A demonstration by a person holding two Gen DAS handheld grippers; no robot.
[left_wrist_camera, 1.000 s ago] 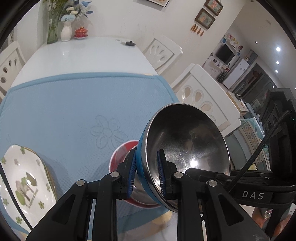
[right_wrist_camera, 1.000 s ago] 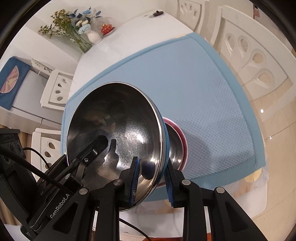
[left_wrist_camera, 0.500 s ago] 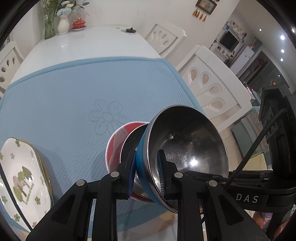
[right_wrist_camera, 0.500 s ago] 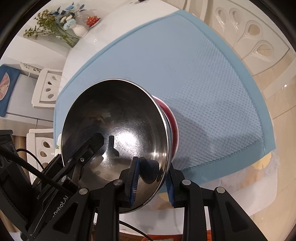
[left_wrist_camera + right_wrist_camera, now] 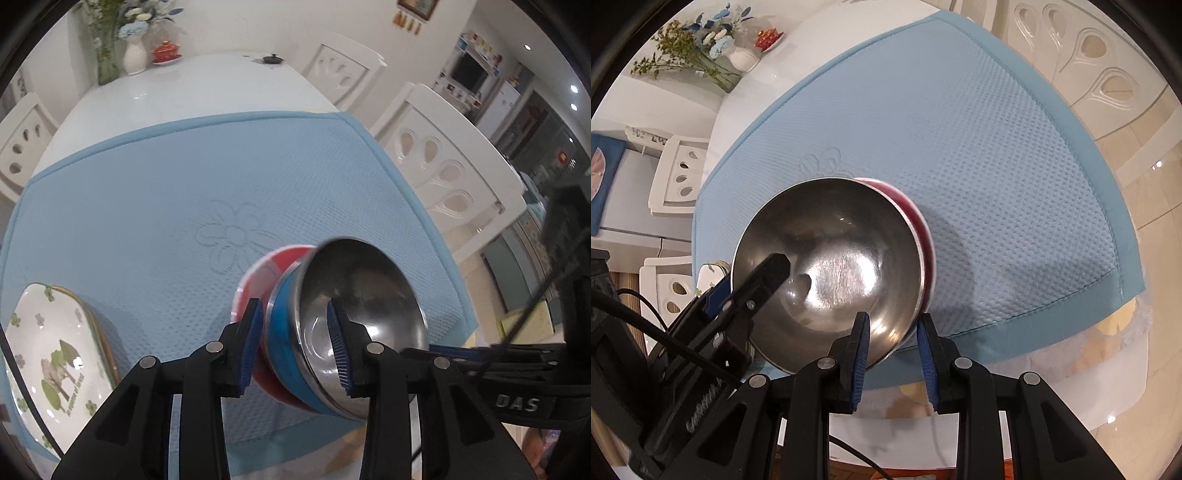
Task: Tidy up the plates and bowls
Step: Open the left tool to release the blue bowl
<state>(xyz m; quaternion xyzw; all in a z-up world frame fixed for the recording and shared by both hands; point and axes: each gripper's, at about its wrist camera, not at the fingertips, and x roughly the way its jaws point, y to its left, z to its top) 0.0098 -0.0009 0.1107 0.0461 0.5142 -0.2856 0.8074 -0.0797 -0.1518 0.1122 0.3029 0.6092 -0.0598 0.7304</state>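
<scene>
A steel bowl (image 5: 362, 288) with a blue outer wall rests tilted inside a red bowl (image 5: 258, 273) on the blue mat (image 5: 184, 166). My left gripper (image 5: 295, 347) straddles the bowl's near rim. Its jaws are opening, and both pads stand just off the wall. In the right wrist view the steel bowl (image 5: 842, 258) covers most of the red bowl (image 5: 918, 218). My right gripper (image 5: 893, 356) is shut on the opposite rim. One of the left gripper's fingers (image 5: 764, 273) reaches inside the bowl.
A white plate with green flowers (image 5: 48, 350) lies at the mat's near left corner. White chairs (image 5: 443, 166) line the table's right side. A vase (image 5: 135, 55) and a red lidded cup (image 5: 166, 53) stand at the far end. The table's front edge is close below the bowls.
Both grippers came down with the steel bowl, which now sits in the red bowl. The left jaws have parted from its rim. The right jaws keep the same width.
</scene>
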